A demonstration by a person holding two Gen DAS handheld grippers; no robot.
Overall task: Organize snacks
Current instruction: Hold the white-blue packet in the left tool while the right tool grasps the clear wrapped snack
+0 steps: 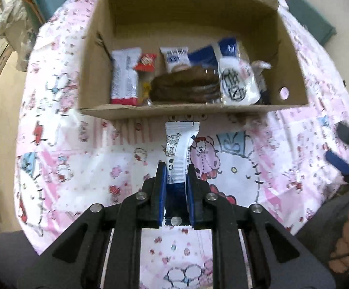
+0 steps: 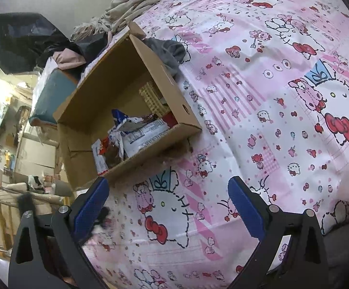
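Observation:
My left gripper (image 1: 176, 168) is shut on a white and blue snack packet (image 1: 179, 149), which sticks out forward past the fingertips, just short of the cardboard box (image 1: 97, 77). Several snacks lie in the box: a white and red bar (image 1: 124, 77), a brown pastry (image 1: 184, 84) and a white packet with black print (image 1: 237, 82). My right gripper (image 2: 167, 190) stands open over the bedsheet with nothing between its fingers. The same box (image 2: 150, 60) lies to its upper left. The right gripper's blue pad (image 1: 338, 162) shows at the right edge of the left wrist view.
The box sits on a pink cartoon-print bedsheet (image 2: 270, 96). A grey cloth (image 2: 172, 50) lies behind the box, and crumpled bedding (image 2: 136, 2) is piled further back. Beyond the bed's left edge stand cluttered room furniture and boxes (image 2: 30, 149).

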